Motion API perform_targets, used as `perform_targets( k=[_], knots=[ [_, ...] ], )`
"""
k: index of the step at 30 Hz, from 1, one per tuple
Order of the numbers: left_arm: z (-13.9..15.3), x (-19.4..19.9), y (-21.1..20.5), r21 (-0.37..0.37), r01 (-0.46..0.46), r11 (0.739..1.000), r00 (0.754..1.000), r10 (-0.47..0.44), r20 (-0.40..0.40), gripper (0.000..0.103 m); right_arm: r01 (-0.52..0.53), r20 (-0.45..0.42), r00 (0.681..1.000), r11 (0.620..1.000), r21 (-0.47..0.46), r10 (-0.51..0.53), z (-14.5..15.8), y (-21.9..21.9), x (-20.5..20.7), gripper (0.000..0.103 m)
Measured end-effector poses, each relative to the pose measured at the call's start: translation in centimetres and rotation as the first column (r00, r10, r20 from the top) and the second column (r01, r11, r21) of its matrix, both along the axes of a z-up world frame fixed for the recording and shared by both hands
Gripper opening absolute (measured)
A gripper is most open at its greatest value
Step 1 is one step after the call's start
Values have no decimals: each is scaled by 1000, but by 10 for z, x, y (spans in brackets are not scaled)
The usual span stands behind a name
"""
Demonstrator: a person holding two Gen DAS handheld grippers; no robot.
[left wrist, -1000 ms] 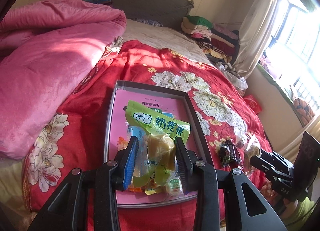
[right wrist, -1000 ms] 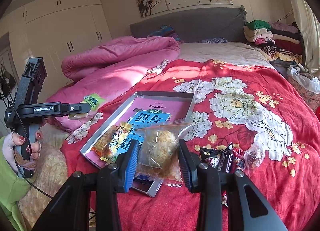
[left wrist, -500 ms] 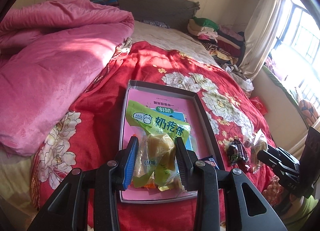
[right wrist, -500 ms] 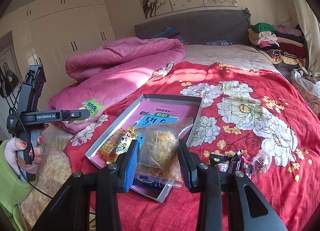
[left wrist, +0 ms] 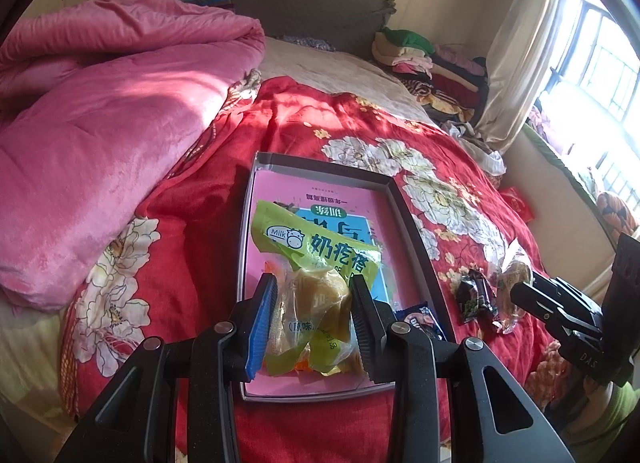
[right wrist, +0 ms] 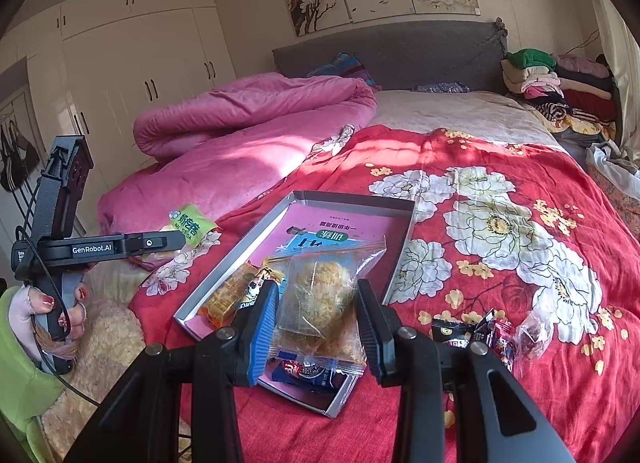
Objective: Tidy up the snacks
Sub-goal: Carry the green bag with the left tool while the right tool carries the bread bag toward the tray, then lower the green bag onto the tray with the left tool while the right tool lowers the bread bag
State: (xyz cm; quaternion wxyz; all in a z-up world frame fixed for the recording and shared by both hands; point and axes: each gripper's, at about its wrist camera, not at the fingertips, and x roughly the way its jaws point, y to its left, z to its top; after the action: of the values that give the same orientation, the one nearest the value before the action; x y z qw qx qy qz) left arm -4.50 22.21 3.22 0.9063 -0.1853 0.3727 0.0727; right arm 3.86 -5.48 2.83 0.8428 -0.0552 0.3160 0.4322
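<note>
A grey tray (left wrist: 416, 231) with a pink and blue book in it lies on the red floral bedspread. My left gripper (left wrist: 312, 323) is shut on a green milk-snack bag (left wrist: 320, 259) and holds it above the tray's near end. My right gripper (right wrist: 316, 327) is shut on a clear bag with a golden pastry (right wrist: 320, 295), above the tray's (right wrist: 356, 199) near right corner. An orange snack (right wrist: 228, 299) and a dark blue packet (right wrist: 304, 373) lie in the tray. Dark and red wrappers (right wrist: 476, 331) lie on the bedspread right of it.
A pink duvet (left wrist: 100, 123) is bunched at the left of the bed. Folded clothes (right wrist: 552, 83) are stacked at the far right by the headboard. A wardrobe (right wrist: 132, 75) stands at the left. A window (left wrist: 592, 75) is at the right.
Both grippers have pulled back and risen a little with their bags, so the tray looks smaller and farther. Both stay shut on their bags.
</note>
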Motion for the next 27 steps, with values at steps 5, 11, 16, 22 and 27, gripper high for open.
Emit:
perform_targets(
  k=[5,11,16,22,27],
  knots=[
    [-5,3,0,-9,11,1000,1000,-11,-6,38,-7,4,1000,1000,-6,7,0,7,-1,40],
    [-10,4,0,-12,18,1000,1000,-18,-14,38,-16,6,1000,1000,-16,16,-1,13,-1,39],
    [-13,6,0,-13,23,1000,1000,-23,-20,38,-25,8,1000,999,-24,25,-2,19,-2,39],
    [-20,9,-1,-22,32,999,999,-33,-33,38,-35,4,999,999,-29,35,-3,27,-1,40],
    [-28,12,-3,-30,44,999,997,-46,-55,38,-51,-5,999,998,-36,51,-7,38,-2,40]
  ],
)
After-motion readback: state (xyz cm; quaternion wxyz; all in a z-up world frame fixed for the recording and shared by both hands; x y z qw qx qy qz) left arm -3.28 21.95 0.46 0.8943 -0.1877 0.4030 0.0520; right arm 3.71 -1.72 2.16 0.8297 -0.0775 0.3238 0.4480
